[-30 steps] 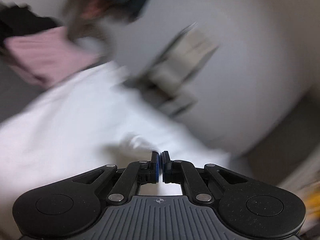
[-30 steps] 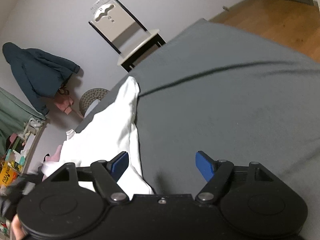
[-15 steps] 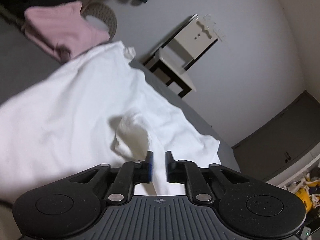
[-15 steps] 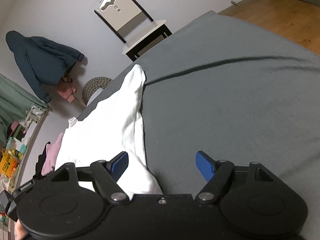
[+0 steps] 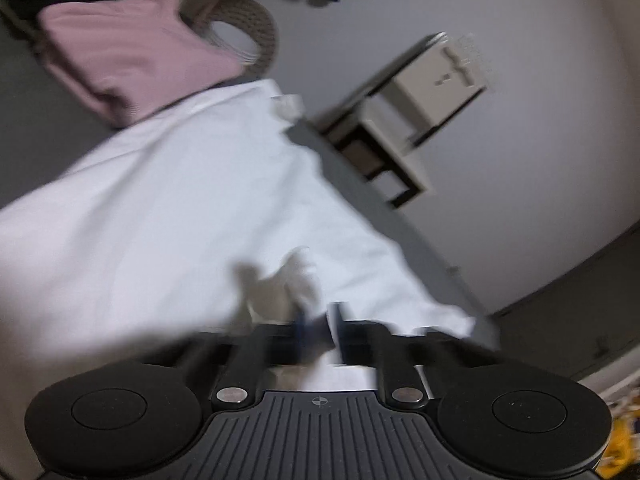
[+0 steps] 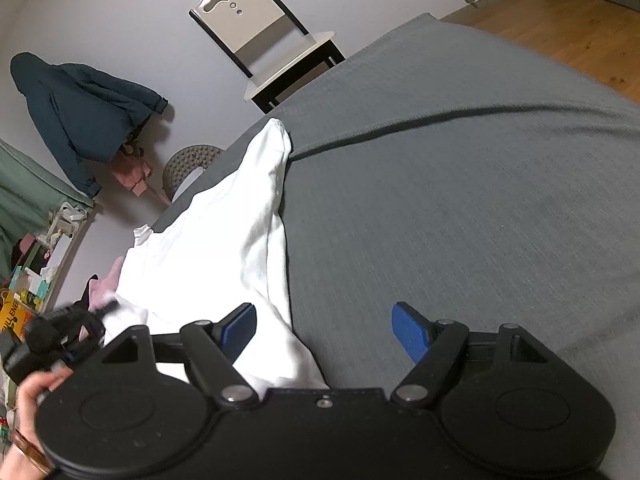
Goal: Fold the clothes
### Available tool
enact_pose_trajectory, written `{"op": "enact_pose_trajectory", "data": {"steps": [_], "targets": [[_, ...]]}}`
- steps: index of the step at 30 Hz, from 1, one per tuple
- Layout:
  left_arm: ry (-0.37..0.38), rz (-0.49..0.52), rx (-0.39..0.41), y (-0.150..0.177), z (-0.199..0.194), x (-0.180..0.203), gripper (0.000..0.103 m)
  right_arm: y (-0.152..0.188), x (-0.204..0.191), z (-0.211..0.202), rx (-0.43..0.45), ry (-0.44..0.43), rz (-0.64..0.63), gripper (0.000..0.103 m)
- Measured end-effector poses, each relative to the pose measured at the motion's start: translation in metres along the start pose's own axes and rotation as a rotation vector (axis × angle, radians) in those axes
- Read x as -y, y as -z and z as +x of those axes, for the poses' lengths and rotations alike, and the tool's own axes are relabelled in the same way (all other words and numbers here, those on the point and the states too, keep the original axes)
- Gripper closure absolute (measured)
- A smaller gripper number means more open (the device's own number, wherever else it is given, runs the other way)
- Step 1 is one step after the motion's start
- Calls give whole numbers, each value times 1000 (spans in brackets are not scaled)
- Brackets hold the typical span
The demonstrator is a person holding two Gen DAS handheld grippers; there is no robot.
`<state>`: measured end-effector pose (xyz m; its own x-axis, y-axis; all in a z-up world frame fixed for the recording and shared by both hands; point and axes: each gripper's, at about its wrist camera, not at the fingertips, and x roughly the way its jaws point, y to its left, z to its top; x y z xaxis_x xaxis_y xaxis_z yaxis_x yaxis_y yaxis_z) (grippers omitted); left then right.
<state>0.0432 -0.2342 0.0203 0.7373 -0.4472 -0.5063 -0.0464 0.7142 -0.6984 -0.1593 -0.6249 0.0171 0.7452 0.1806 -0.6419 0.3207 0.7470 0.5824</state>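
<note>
Motion blur smears the left gripper [image 5: 320,322], so I cannot tell whether its narrow gap pinches the soft white shirt [image 5: 180,200]. The shirt lies spread on the grey bed [image 6: 460,200], and the right gripper [image 6: 324,330] hangs wide apart over its near edge.

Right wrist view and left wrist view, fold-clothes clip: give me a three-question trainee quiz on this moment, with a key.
1. True or false: the right gripper has its jaws wide apart.
2. What lies on the grey bed cover beyond the white garment in the left wrist view? A) pink garment B) green towel C) striped socks
3. Fill in: against the wall behind the bed stands a ____.

Key
1. True; nothing lies between them.
2. A, the pink garment.
3. Chair.
</note>
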Motion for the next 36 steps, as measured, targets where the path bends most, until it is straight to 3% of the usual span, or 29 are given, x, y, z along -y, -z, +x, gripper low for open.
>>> {"op": "enact_pose_trajectory", "data": {"steps": [3, 10, 12, 14, 16, 18, 20, 22, 24, 27, 28, 30, 32, 33, 34, 35, 36], "targets": [[92, 141, 42, -4, -10, 41, 100, 0, 1, -1, 0, -2, 1, 29], [379, 443, 43, 6, -27, 164, 100, -2, 7, -8, 52, -17, 58, 28], [387, 454, 54, 4, -11, 196, 100, -3, 9, -13, 66, -47, 58, 28], [385, 457, 64, 1, 7, 225, 100, -4, 4, -19, 70, -133, -6, 29], [322, 398, 50, -12, 37, 240, 100, -5, -5, -25, 77, -214, -98, 28], [252, 333, 19, -25, 66, 246, 100, -3, -18, -31, 104, -246, -224, 29], [231, 276, -15, -32, 84, 248, 100, 1, -31, -33, 124, -264, -330, 29], [254, 280, -29, -30, 88, 254, 100, 10, -48, -29, 141, -231, -459, 29], [293, 325, -41, -23, 86, 263, 100, 21, -64, -21, 175, -139, -581, 28], [439, 371, -71, -11, 76, 275, 100, 30, -76, -5, 112, -44, -675, 35], [501, 380, -79, -7, 72, 280, 100, 28, -70, -2, 80, -28, -642, 41], [615, 401, -92, -1, 62, 291, 100, 14, -45, -5, 41, -88, -463, 67], [695, 450, -99, 7, 52, 308, 100, -1, -8, -15, 47, -223, -186, 79], [723, 485, -93, 10, 48, 316, 100, -7, 10, -23, 67, -292, -65, 78], [746, 521, -83, 12, 43, 323, 100, -10, 23, -31, 98, -349, 6, 77], [766, 550, -78, 15, 41, 332, 100, -13, 36, -39, 130, -405, 77, 61], [777, 562, -76, 16, 40, 338, 100, -15, 46, -46, 154, -452, 130, 27]]}}
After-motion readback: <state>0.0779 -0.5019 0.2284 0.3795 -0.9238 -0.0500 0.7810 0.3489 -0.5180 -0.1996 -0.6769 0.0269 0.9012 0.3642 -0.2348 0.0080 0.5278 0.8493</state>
